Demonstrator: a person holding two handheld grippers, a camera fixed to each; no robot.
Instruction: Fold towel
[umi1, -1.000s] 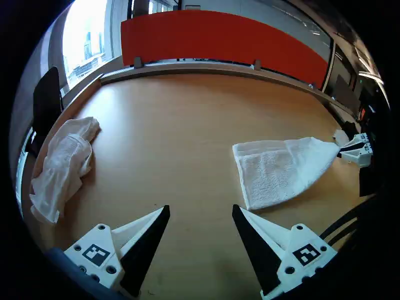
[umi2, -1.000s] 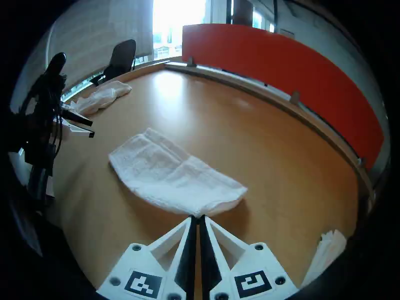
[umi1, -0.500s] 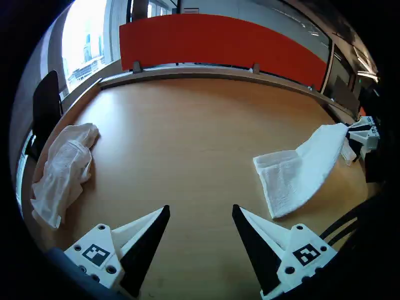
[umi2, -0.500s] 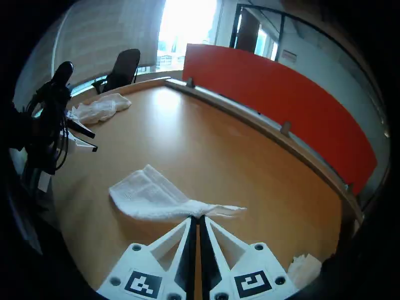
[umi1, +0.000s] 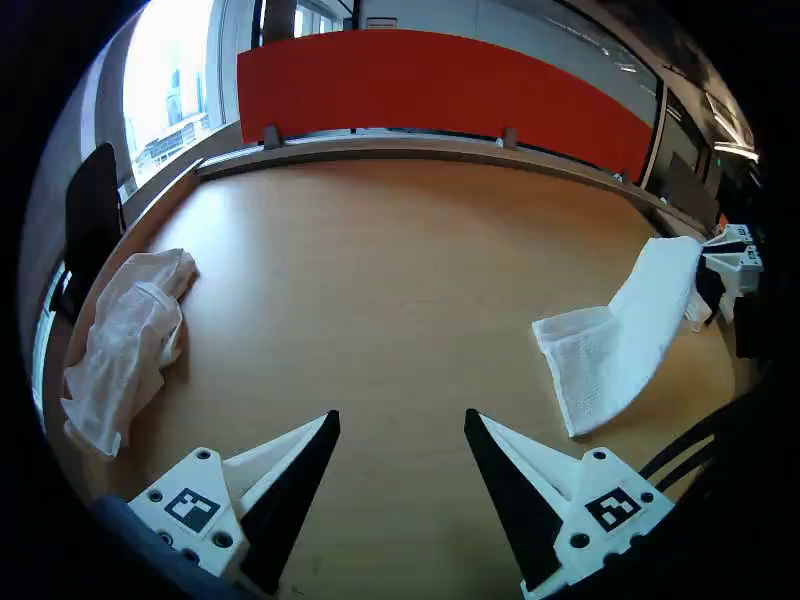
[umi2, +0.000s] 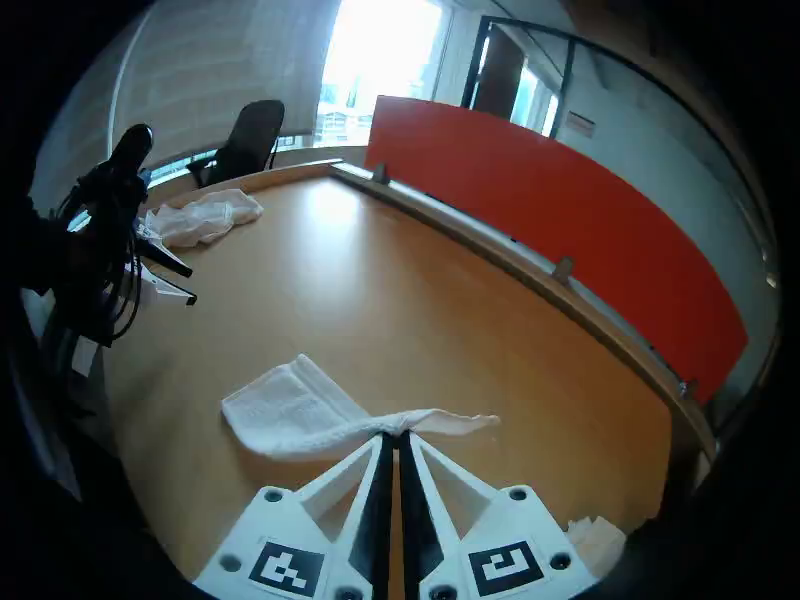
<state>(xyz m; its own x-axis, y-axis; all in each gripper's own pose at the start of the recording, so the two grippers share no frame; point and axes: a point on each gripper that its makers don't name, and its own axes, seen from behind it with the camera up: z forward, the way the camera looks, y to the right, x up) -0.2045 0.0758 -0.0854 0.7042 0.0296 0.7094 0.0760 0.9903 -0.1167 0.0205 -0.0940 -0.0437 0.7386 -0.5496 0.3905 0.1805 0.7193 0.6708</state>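
The right claw (umi2: 398, 440) is clenched on one end of the white towel (umi2: 300, 415). It holds that end up off the bench (umi2: 420, 290) while the other end lies flat on the wood. The towel sits toward the near edge of the bench, well apart from the far edge where the red partition (umi2: 560, 190) runs. The flat part appears to be doubled over already, though the layers are hard to count.

The left claw (umi1: 400, 418) is released, its fingers spread wide and holding nothing, low over bare wood near the same edge. A second, crumpled cloth (umi1: 125, 340) lies at the window-side edge of the bench, next to a dark chair (umi2: 245, 135).

This looks like the middle of a fold, with one end raised so it can be carried over the resting part. The next move calls for swinging the gripped end across and lowering it so its edge meets the edge below. The claw should let go only once the cloth lies flat. The free left claw could pin the resting end so it does not drag.
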